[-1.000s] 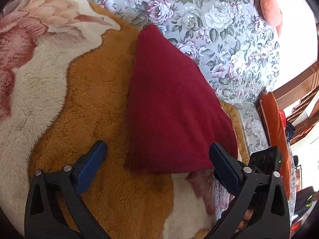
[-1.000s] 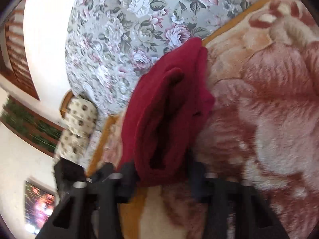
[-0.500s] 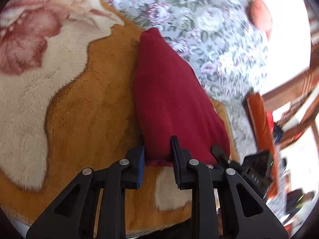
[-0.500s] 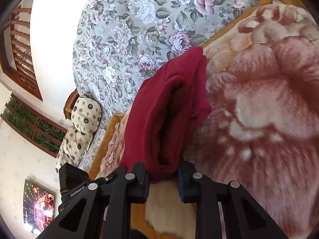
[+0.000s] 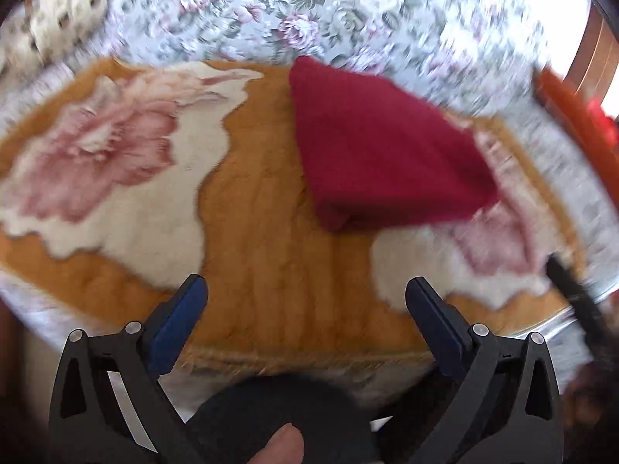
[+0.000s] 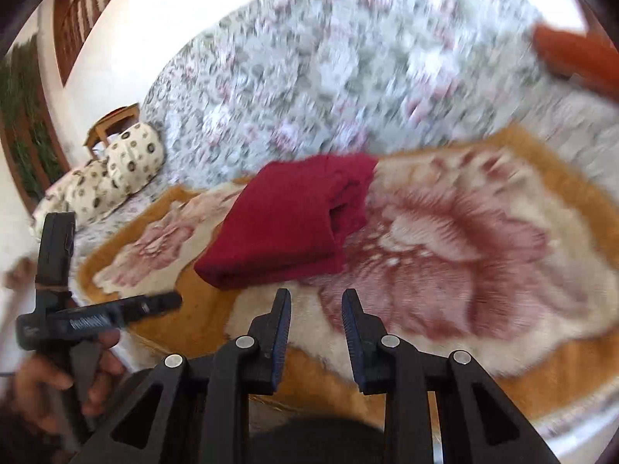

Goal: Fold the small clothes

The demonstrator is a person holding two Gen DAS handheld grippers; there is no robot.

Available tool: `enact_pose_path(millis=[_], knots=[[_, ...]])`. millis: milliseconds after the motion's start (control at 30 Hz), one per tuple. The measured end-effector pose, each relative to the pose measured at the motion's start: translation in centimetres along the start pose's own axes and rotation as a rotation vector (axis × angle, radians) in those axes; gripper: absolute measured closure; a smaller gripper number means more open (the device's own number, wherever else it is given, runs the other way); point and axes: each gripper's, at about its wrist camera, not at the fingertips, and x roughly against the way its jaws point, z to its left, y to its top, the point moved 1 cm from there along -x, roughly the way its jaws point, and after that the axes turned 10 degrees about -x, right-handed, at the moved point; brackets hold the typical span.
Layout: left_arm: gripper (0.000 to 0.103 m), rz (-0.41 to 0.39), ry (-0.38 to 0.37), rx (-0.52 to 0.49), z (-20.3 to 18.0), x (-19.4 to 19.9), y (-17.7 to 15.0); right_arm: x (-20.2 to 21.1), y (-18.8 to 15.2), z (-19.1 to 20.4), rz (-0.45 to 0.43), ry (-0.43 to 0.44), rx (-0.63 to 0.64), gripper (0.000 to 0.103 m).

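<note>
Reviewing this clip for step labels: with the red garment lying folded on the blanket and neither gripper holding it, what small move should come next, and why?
Probably keep both grippers clear of it. The red garment lies folded on the blanket; the left gripper and the right gripper have opening jaws with nothing between them. The fold looks finished, so another grasp seems unneeded.

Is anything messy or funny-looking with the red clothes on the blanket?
Nothing much. The red garment lies folded on the flowery blanket, both tongs off it. Only its far right edge looks a bit bunched, with layers showing instead of lying flat.
</note>
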Motion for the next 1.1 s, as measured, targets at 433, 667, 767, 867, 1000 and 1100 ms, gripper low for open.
enact_pose_path(millis=[433,667,767,867,1000,1100], knots=[[0.000,0.027,0.003,-0.045,-4.3,2.4,-0.7,1.4,-1.0,2.5,-0.096,-0.122,0.136,0.076],[0.000,0.036,0.020,-0.027,-3.6,2.0,-0.8,0.9,-1.6,3.5,-0.072,-0.135,0.202,0.076],[0.000,0.032,0.015,-0.021,-3.3,2.0,-0.8,0.5,-1.6,3.5,-0.051,-0.136,0.203,0.076],[0.000,0.010,0.020,-0.012,-3.1,2.3,-0.8,0.2,-1.7,3.5,-0.038,-0.136,0.201,0.076],[0.000,0.014,0.026,-0.019,-3.1,2.2,-0.9,0.1,-1.8,3.6,-0.031,-0.140,0.204,0.076],[0.000,0.020,0.021,-0.015,-3.1,1.9,-1.1,0.0,-1.8,3.6,-0.026,-0.143,0.208,0.076]])
